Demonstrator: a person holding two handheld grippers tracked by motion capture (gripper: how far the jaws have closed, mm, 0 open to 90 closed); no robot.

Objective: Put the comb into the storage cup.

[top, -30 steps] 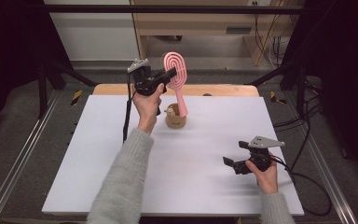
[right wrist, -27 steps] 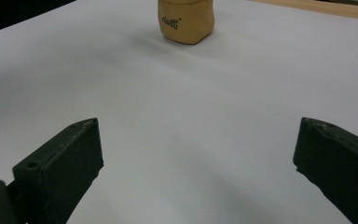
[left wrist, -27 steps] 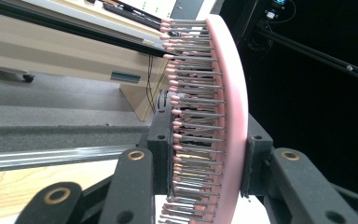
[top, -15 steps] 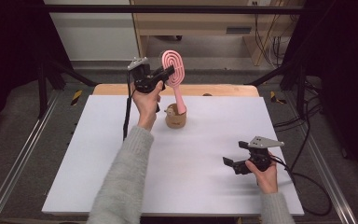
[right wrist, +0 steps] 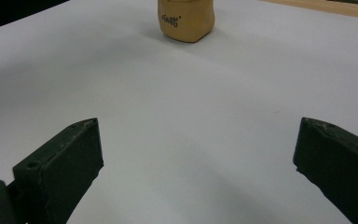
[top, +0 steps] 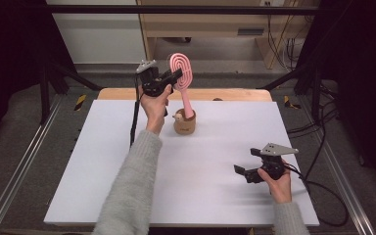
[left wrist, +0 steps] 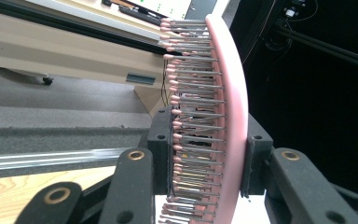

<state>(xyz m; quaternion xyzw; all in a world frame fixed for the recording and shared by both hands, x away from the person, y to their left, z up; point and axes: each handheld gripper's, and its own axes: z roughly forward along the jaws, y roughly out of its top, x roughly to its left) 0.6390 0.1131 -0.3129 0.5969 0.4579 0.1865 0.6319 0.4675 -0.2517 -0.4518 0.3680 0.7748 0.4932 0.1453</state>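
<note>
Pink hairbrush (top: 181, 73), handle in the tan holder (top: 184, 123), pinched by the left claw (top: 172, 77); right claw (top: 241, 171) spread.

A pink oval hairbrush (top: 181, 73) with pink-tipped metal bristles is held upright, its handle set down into a small tan cup (top: 184, 123) standing on the desk toward the far edge; the head is clamped between the jaws.

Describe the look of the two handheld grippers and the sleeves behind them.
Both are black two-jaw tools. The left gripper trails a black cable down over the table edge. The right gripper carries a grey three-cornered plate on top, and its black cable loops off to the side. Its jaws are blocky, dark pads. Both forearms wear fuzzy light grey knit sleeves.
</note>
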